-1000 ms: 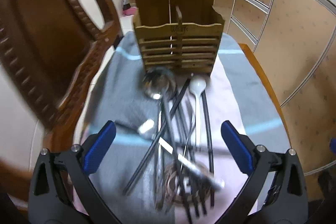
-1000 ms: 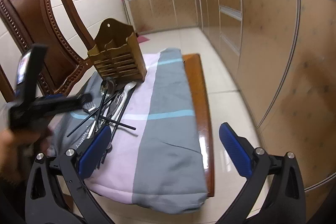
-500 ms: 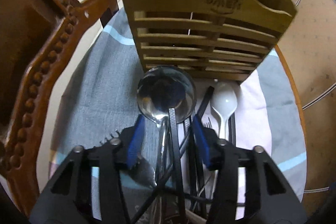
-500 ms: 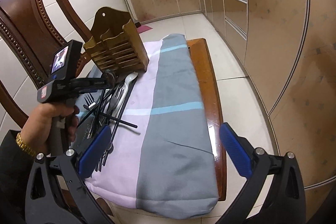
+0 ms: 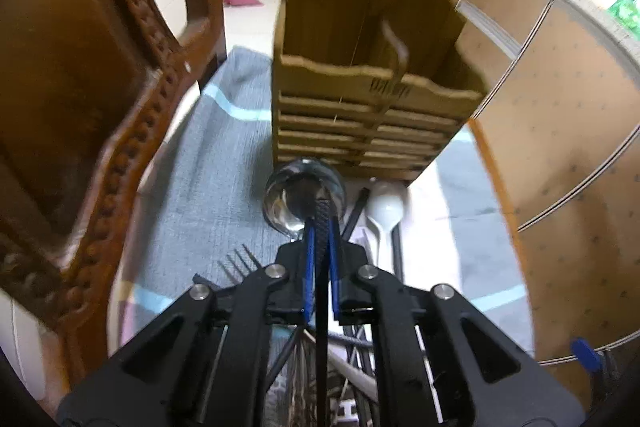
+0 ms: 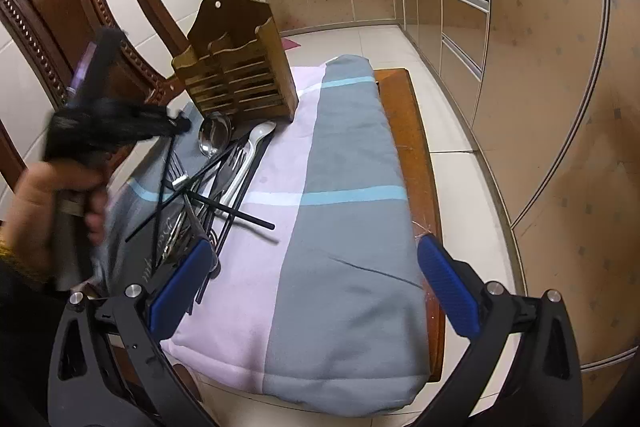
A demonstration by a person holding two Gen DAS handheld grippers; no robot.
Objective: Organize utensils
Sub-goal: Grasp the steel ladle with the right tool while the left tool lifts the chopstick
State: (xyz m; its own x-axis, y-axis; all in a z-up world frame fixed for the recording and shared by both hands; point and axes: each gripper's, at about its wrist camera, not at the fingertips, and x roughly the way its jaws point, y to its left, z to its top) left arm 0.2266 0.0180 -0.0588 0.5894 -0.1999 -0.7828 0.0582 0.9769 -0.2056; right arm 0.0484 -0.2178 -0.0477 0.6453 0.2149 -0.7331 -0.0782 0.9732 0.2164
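1. Left wrist view: the left gripper (image 5: 319, 267) has just been closing, and its blue fingers (image 5: 307, 269) now clench a black chopstick (image 5: 321, 223), whose textured tip sticks out past them.
2. The chopstick's long axis runs along the fingers, straight toward the wooden holder (image 5: 372, 99). Its tip lies over the bowl of a steel ladle (image 5: 286, 205) just in front of the holder's slatted face.
3. The holder stands upright ahead of and above the fingers, its two open compartments split by a central divider. Both look empty from here.
4. Right of the ladle, also in front of the holder, lies a white spoon (image 5: 385, 213); fork (image 5: 240, 261) tines show nearer the camera, to the left.
5. Right wrist view: the right gripper (image 6: 316, 285) hangs released, fingers spread wide and grasping nothing, over the striped cloth (image 6: 340, 227) on the bench (image 6: 404, 115).
6. The heap of utensils (image 6: 218, 179) lies in front of the holder (image 6: 240, 75). The left hand (image 6: 52, 203), blurred, is by far the nearer to both.
7. Judgement: the coming move turns on lifting the chopstick and tipping it upright, since the compartments open upward, above its present line.
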